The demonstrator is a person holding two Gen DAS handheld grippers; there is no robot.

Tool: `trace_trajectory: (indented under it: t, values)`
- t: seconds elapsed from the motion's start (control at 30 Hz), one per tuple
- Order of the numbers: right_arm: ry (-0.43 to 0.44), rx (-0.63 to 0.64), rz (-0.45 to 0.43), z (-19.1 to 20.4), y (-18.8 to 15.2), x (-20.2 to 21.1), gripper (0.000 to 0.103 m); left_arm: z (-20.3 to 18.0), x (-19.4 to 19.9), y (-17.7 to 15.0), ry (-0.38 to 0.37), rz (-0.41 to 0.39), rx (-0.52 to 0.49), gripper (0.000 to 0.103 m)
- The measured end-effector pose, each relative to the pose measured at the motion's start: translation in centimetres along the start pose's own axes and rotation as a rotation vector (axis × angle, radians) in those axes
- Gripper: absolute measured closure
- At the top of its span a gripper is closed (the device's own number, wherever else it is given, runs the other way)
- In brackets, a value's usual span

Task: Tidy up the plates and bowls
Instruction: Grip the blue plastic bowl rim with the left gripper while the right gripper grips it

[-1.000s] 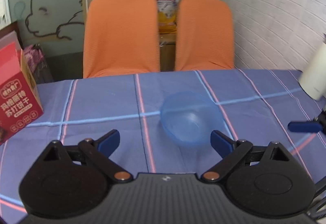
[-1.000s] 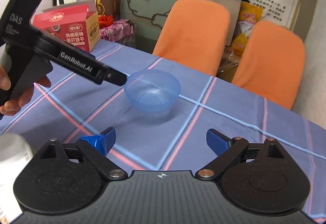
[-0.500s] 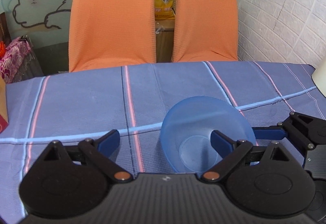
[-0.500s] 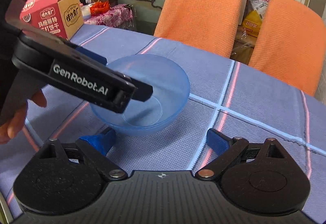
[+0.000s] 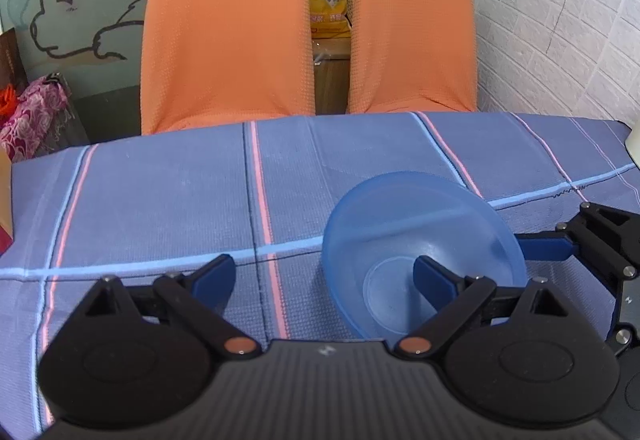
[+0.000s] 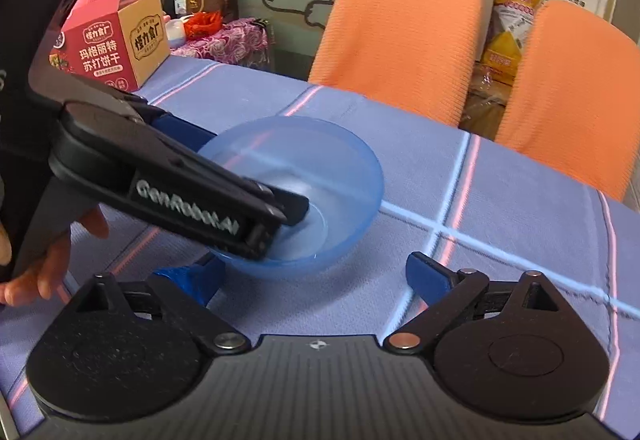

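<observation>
A translucent blue bowl [image 5: 420, 224] stands upright on the blue plaid tablecloth [image 5: 160, 200]. My left gripper [image 5: 320, 276] is open and straddles the bowl's near-left wall. Its right finger [image 5: 432, 278] sits inside the bowl and its left finger [image 5: 212, 276] hovers outside over the cloth. In the right wrist view the same bowl [image 6: 332, 160] lies just ahead of my open right gripper [image 6: 308, 276], which holds nothing. The left gripper [image 6: 240, 168] reaches into the bowl from the left there. A blue finger [image 5: 544, 246] of the right gripper sits close to the bowl's right side.
Two orange chairs [image 5: 224, 32] [image 5: 412, 28] stand behind the table's far edge. A red cracker box [image 6: 108, 52] sits at the table's far left corner. A white object [image 5: 634, 144] shows at the right edge. A hand [image 6: 60, 252] holds the left gripper.
My left gripper has moved forward and down until its right finger dipped into the bowl. My right gripper has closed in on the bowl, which now fills more of both views.
</observation>
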State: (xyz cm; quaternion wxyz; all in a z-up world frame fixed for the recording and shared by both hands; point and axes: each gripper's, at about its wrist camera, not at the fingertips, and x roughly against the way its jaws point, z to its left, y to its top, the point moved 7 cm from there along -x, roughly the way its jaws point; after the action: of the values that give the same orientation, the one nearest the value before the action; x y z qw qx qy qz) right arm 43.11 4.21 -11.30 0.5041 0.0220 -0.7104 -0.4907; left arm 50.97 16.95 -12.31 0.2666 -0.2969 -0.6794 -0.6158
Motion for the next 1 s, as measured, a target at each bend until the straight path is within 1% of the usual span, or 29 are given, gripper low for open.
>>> trace_trajectory:
  t: [0.07, 0.1, 0.13, 0.2, 0.23, 0.3, 0.37, 0.5, 0.57, 0.77, 1.0]
  values:
    - [0.011, 0.02, -0.017, 0.1, 0.2, -0.1, 0.025, -0.2, 0.0, -0.1, 0.01, -0.009, -0.011, 0.01]
    - [0.015, 0.025, -0.024, 0.1, 0.3, -0.2, 0.026, -0.3, 0.0, -0.1, 0.017, -0.015, -0.019, 0.019]
    - [0.022, 0.03, -0.028, 0.1, 0.5, -0.4, 0.03, -0.5, 0.1, 0.1, 0.016, -0.026, -0.029, 0.034]
    - [0.039, 0.053, -0.041, 0.6, 1.2, -0.6, 0.039, -0.7, 0.0, 0.5, -0.019, -0.019, -0.015, 0.053]
    - [0.034, 0.067, -0.044, 0.8, 1.4, -0.6, 0.04, -0.9, 0.0, 0.7, -0.022, -0.012, -0.015, 0.057]
    - [0.021, 0.1, -0.053, 1.3, 1.6, -0.4, 0.039, -1.1, 0.0, 1.0, -0.052, 0.003, -0.004, 0.061]
    - [0.027, 0.091, -0.084, 1.5, 1.9, 0.5, 0.04, -1.4, 0.7, 1.1, -0.09, -0.001, 0.005, 0.061]
    - [0.008, 0.114, -0.111, 2.3, 2.0, 2.6, 0.039, -2.3, 2.9, 1.1, -0.092, -0.032, -0.007, 0.061]
    - [0.015, 0.112, -0.13, 2.7, 2.0, 3.9, 0.039, -2.8, 4.3, 1.0, -0.088, -0.042, -0.009, 0.061]
    - [0.012, 0.139, -0.18, 5.0, 1.5, 9.1, 0.039, -4.4, 10.2, -0.1, -0.095, -0.077, -0.009, 0.061]
    - [-0.007, 0.148, -0.216, 7.4, -0.1, 15.0, 0.039, -7.1, 16.9, -2.1, -0.077, -0.109, -0.049, 0.061]
